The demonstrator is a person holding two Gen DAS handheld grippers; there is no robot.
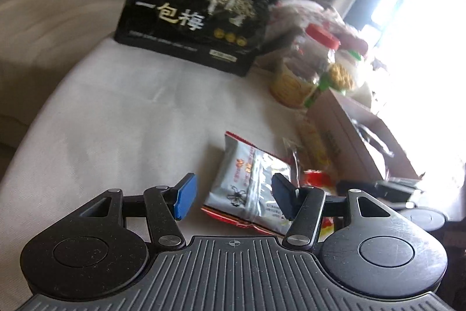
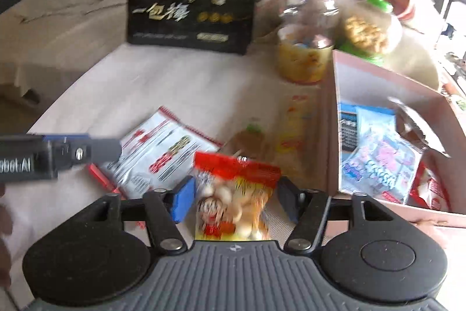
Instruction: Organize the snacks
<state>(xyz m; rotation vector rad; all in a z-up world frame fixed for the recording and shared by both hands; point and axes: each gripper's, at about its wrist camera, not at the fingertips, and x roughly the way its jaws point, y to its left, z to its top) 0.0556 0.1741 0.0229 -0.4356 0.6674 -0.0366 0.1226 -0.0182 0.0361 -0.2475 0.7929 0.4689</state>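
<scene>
Right wrist view: right gripper [image 2: 234, 201] jaws straddle the candy bag [image 2: 236, 194], upright at lower centre, pads not visibly pressing, box [image 2: 378, 72] just right; left gripper [image 1: 233, 197], jaws apart and empty, hangs over the grey packet [image 1: 250, 188].

Daylight floods from the window [image 1: 422, 28], overexposed to white beside it. Right wrist view motion-blurred throughout; fisheye bending toward edges in both views.
</scene>
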